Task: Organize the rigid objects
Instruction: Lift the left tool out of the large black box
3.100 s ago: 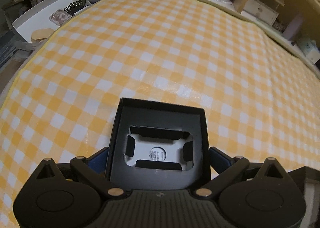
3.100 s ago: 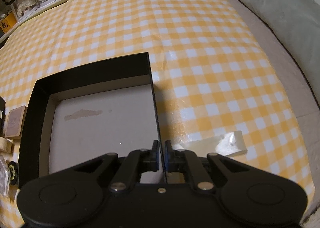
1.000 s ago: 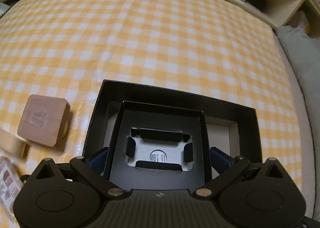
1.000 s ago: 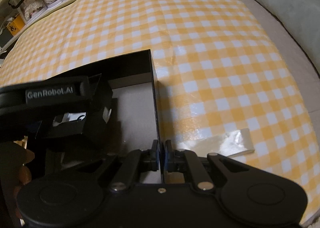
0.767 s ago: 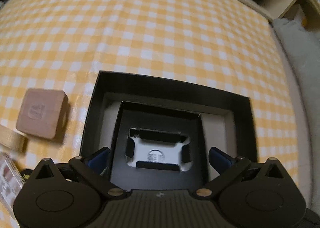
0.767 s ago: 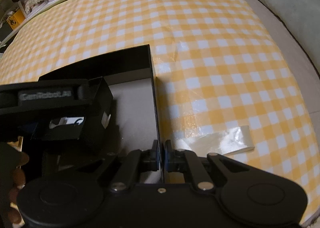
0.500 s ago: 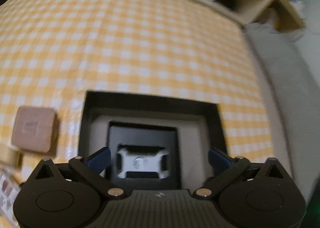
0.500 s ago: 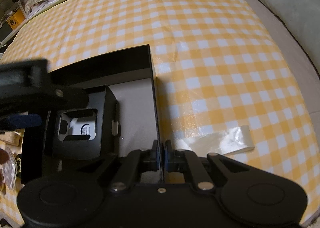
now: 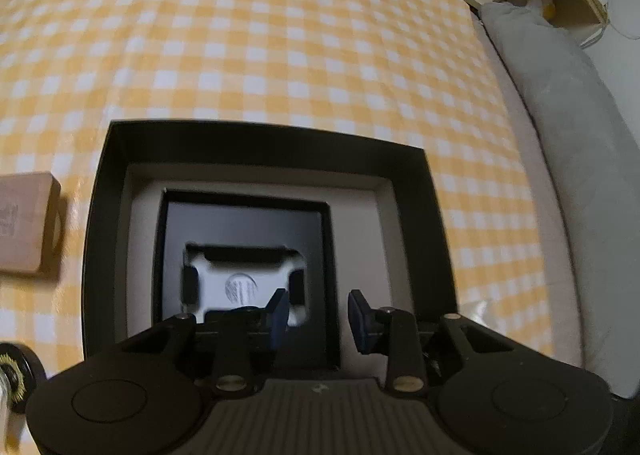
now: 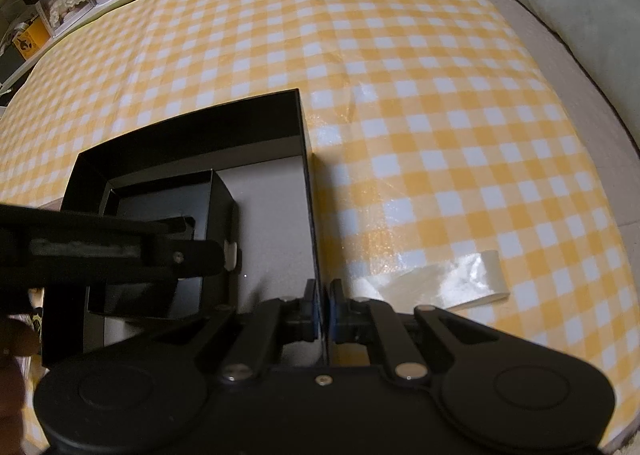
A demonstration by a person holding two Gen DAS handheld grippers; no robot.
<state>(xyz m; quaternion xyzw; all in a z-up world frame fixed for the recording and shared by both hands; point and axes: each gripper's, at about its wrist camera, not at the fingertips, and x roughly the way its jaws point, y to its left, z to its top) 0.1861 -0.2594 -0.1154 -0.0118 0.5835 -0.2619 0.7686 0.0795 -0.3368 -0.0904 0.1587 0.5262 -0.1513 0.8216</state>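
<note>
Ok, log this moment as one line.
small box: inside big box | left hand-held gripper: released, closing empty | right hand-held gripper: clamps big box wall

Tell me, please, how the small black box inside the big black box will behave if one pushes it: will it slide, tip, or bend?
The small black box looks like thin, hollow card, so probably light. It sits flat on the large black box's smooth grey floor, so it would likely slide, not tip. Its open top and thin walls may flex under a squeeze.
</note>
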